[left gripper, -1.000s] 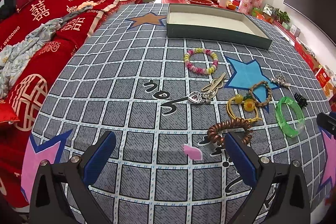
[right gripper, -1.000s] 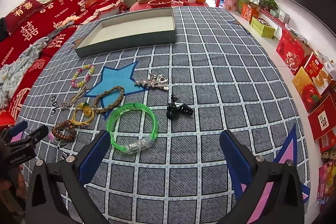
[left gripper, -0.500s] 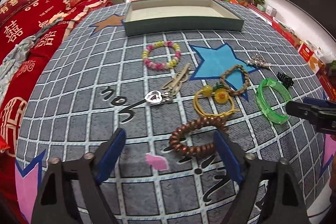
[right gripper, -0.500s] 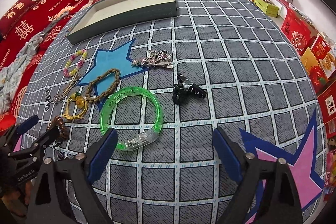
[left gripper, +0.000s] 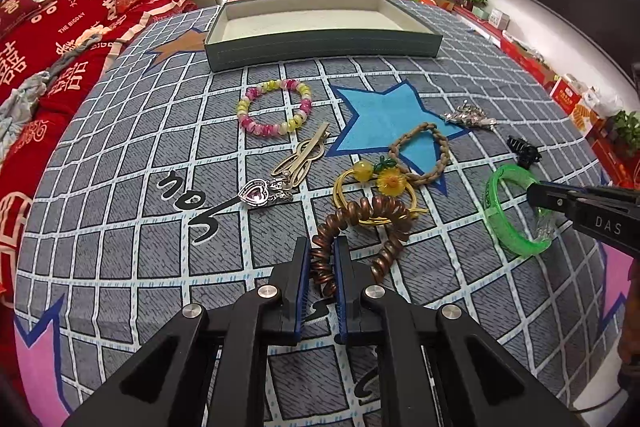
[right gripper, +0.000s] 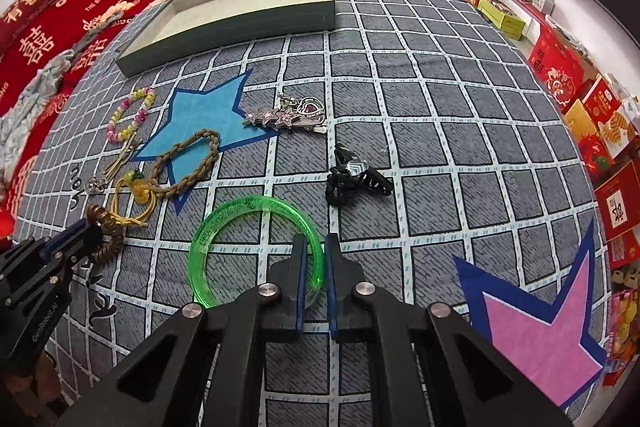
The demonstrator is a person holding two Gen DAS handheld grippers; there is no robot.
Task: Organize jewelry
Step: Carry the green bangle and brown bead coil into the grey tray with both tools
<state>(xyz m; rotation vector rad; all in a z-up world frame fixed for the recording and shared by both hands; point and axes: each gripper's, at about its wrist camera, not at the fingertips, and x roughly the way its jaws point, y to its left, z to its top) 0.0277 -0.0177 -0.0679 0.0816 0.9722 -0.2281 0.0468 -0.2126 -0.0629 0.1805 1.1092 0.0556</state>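
A checked grey table cloth [left gripper: 120,155] with star prints carries scattered jewelry. At the left, the left tool [left gripper: 322,259] is closing, its blue pads pressing a brown spiral hair tie [left gripper: 362,223] that lies on the cloth, overlapping a yellow flower hair tie [left gripper: 376,187]. Beyond lie a beaded bracelet [left gripper: 274,107] and a heart pendant [left gripper: 256,191]. To the right, the right tool [right gripper: 316,263] is clenched on the rim of a green bangle [right gripper: 224,227]. A black hair claw [right gripper: 354,181] sits further right. An empty tray [left gripper: 320,39] stands at the far side.

"DAS" on right tongs [left gripper: 538,195]; "THE BIGDAY" on red bedding [left gripper: 72,23].
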